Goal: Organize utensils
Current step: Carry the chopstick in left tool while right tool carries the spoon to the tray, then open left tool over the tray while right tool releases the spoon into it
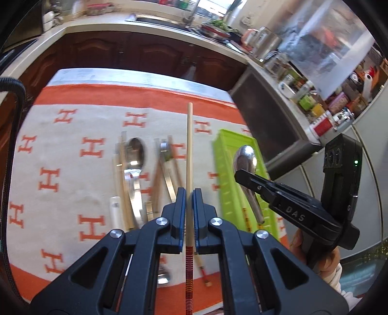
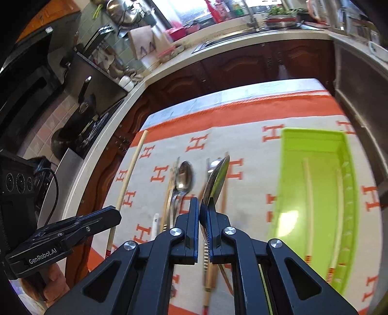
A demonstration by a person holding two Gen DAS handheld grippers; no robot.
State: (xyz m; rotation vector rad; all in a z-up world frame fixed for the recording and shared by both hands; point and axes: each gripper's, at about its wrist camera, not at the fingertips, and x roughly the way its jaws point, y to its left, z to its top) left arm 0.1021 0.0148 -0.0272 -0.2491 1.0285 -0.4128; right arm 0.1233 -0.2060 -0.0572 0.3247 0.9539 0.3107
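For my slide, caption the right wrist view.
Right tongs grip a spoon beside the green tray.

Daylight came in bright from the window (image 1: pixel 215 7) behind the sink, blowing it out to white. Glare lit the green tray (image 2: pixel 288 218) floor (perhaps a reflection). Motion blur smeared the loose cutlery (image 1: pixel 135 174); fisheye bending curved every edge.
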